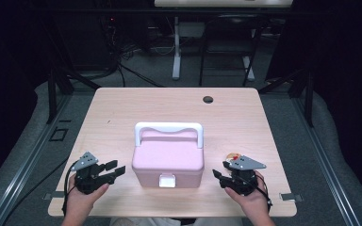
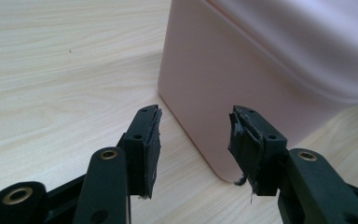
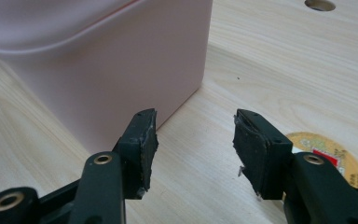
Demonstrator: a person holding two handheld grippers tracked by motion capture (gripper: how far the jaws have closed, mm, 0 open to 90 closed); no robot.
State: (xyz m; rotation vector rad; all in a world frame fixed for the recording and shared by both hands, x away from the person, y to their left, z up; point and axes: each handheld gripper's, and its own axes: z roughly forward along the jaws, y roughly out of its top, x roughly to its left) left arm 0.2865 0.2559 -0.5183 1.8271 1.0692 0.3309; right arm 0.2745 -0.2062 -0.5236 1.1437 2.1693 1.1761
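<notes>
**High view: two open grippers flank a pink box on the counter**

High view shows a pink box (image 1: 168, 162) with a white handle (image 1: 168, 128) standing near the middle of the light wooden counter (image 1: 122, 108), a little toward the near edge. Its lid is on, the handle lies folded toward the far side, and a white latch (image 1: 166, 181) sits at the middle of its near face.

The left gripper (image 1: 116, 169) is held in the person's left hand (image 1: 82, 197) near the counter's near-left corner, just beside the box's left wall and pointing at it. Its jaws stand wide apart with nothing between them. In the left gripper view the near-left corner of the box (image 2: 261, 84) rises just beyond the fingertips, and the pads (image 2: 151, 151) do not touch it.

The right gripper (image 1: 219, 177) is held in the right hand (image 1: 250, 200) to the right of the box, pointing toward its right wall. Its jaws are also parted, a moderate gap, and hold nothing. In the right gripper view the box's near-right corner (image 3: 121, 74) stands just past the left jaw, apart from it.

A small round yellow disc with a red mark (image 1: 232, 157) lies flat on the counter to the right of the box, next to the right gripper; in the right gripper view it (image 3: 326, 149) shows partly behind the right jaw. A dark round hole (image 1: 208, 99) sits in the counter near the far edge.
</notes>
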